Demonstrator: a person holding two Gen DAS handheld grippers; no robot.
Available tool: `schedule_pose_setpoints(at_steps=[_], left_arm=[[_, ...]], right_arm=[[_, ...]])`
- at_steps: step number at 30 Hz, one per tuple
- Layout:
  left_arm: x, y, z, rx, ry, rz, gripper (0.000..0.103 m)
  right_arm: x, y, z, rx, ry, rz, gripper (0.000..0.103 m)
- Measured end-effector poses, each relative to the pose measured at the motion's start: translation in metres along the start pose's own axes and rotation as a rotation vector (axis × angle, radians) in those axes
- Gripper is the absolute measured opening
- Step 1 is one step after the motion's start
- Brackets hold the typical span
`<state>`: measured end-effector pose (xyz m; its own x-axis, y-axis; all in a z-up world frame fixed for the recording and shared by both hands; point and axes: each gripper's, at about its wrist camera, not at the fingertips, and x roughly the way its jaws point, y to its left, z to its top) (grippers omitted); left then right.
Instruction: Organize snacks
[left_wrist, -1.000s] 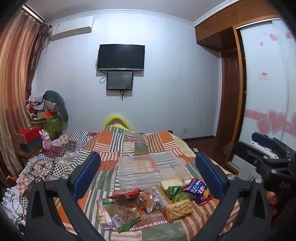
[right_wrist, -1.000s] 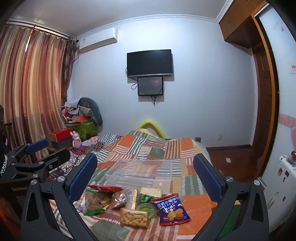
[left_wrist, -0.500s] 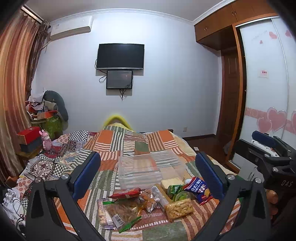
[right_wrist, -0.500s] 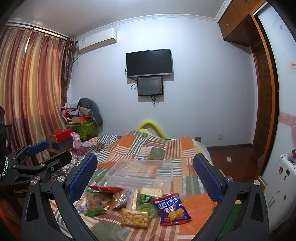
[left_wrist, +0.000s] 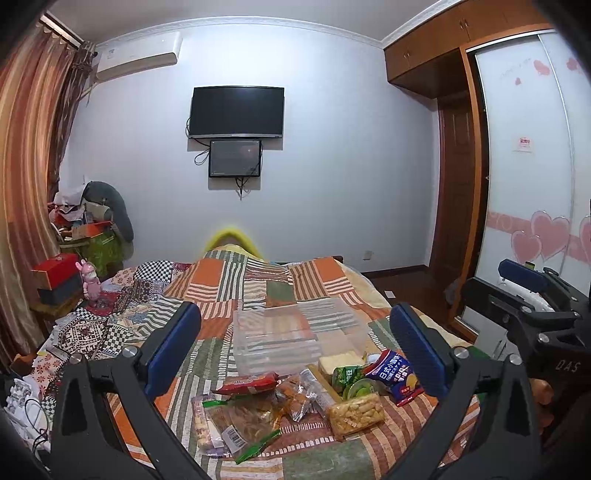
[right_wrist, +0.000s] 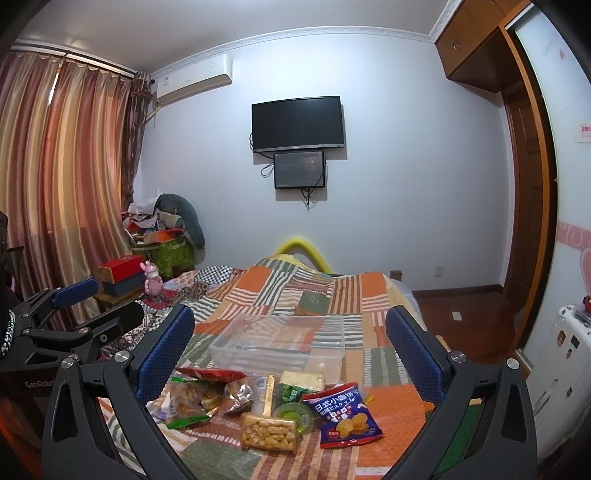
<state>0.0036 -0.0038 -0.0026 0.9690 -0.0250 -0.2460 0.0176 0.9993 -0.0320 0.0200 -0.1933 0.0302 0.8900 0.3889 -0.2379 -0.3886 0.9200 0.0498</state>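
- Little has moved since the earlier frames: both views have only drifted slightly, and the snacks lie as before.
- Bed (left_wrist: 236, 280): its patchwork quilt carries everything.
- Box (right_wrist: 280, 341): clear, empty, stiff plastic, just behind the snack pile.
- Left gripper (left_wrist: 295, 354) and right gripper (right_wrist: 290, 354): fingers wide apart, holding nothing, above the near bed edge.
- Blue bag (right_wrist: 343, 415): light, crinkly and probably slippery; pinch a sealed edge so the crisps do not crush. It carries Japanese-style script, too small to read fully.
- Nut pack (right_wrist: 269, 432): firmer, so grip it across its short sides.
- Green cup (right_wrist: 291, 413): stiff, so take it by the rim.
- "GenRobot" is partly legible on the left gripper's body, and "DAS" on the right's.
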Motion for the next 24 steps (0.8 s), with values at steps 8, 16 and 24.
schedule_pose_setpoints(at_steps=[8, 16, 24], left_arm=[[0.0002, 0.0026, 0.0001, -0.007, 0.001, -0.002, 0.103], [0.0007, 0.0038, 0.0000, -0.013, 0.003, -0.005, 0.103], [0.0012, 0.0035, 0.0001, -0.013, 0.002, -0.005, 0.103]], right_arm=[[0.0007, 0.0000, 0.0000, 0.002, 0.002, 0.000, 0.103], [0.0006, -0.0002, -0.0011, 0.000, -0.001, 0.001, 0.103], [0.0007, 0.0002, -0.0008, 0.001, -0.003, 0.002, 0.103]])
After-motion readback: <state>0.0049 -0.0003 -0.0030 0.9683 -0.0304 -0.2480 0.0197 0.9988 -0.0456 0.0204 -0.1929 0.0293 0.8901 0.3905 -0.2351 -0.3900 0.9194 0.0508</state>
